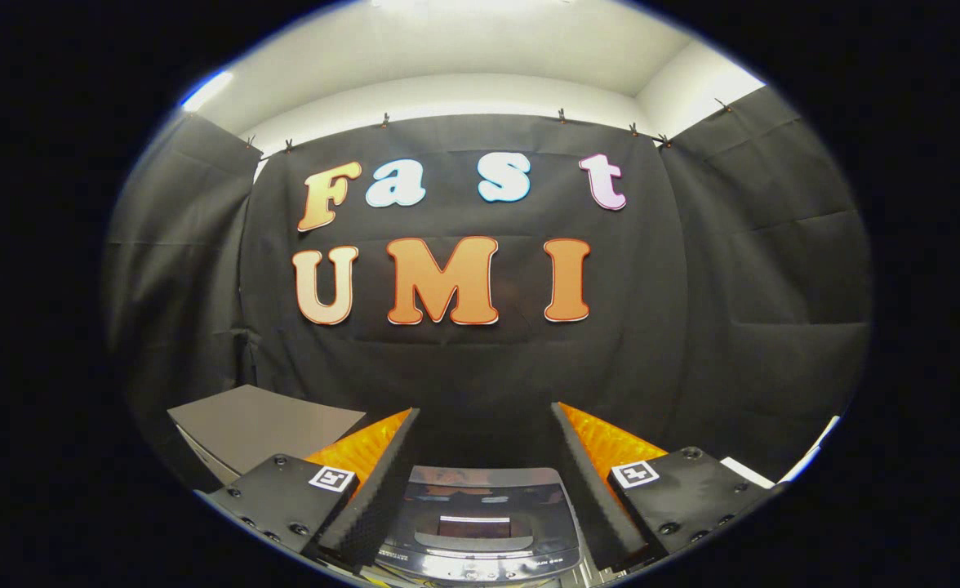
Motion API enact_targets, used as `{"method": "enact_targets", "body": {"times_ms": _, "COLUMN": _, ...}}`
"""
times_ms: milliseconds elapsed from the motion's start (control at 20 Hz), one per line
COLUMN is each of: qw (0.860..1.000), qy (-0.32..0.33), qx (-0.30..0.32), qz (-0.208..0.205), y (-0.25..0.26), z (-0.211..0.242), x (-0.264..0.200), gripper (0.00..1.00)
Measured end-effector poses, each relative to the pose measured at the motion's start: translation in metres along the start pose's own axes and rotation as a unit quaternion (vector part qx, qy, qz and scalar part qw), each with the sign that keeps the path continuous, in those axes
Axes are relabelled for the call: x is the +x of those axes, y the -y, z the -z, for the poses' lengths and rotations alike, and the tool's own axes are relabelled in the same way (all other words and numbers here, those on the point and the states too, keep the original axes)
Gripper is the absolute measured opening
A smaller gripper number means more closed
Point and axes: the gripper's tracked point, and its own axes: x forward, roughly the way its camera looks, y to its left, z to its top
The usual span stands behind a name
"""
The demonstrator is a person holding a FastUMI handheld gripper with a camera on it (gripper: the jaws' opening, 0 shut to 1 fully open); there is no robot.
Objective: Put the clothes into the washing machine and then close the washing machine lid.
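My gripper (484,416) is held high and level, with its two fingers spread wide apart and nothing between them. Below and between the fingers stands the washing machine (480,523). Its dark glossy lid (476,510) lies flat and closed, and it reflects the lights above. No clothes can be seen from here.
A grey flat-topped cabinet or box (264,425) stands left of the machine, beyond the left finger. A white edge (811,453) shows to the right, past the right finger. Black cloth walls close the booth behind and on both sides.
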Motion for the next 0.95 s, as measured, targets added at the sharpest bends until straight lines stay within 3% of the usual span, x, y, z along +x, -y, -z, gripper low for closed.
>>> {"method": "enact_targets", "body": {"times_ms": 350, "qw": 1.000, "qy": 0.024, "qx": -0.003, "qz": 0.017, "y": 0.017, "z": -0.010, "x": -0.033, "gripper": 0.99}}
{"method": "enact_targets", "body": {"times_ms": 950, "qw": 0.999, "qy": 0.025, "qx": 0.014, "qz": 0.015, "y": 0.019, "z": -0.007, "x": -0.030, "gripper": 0.98}}
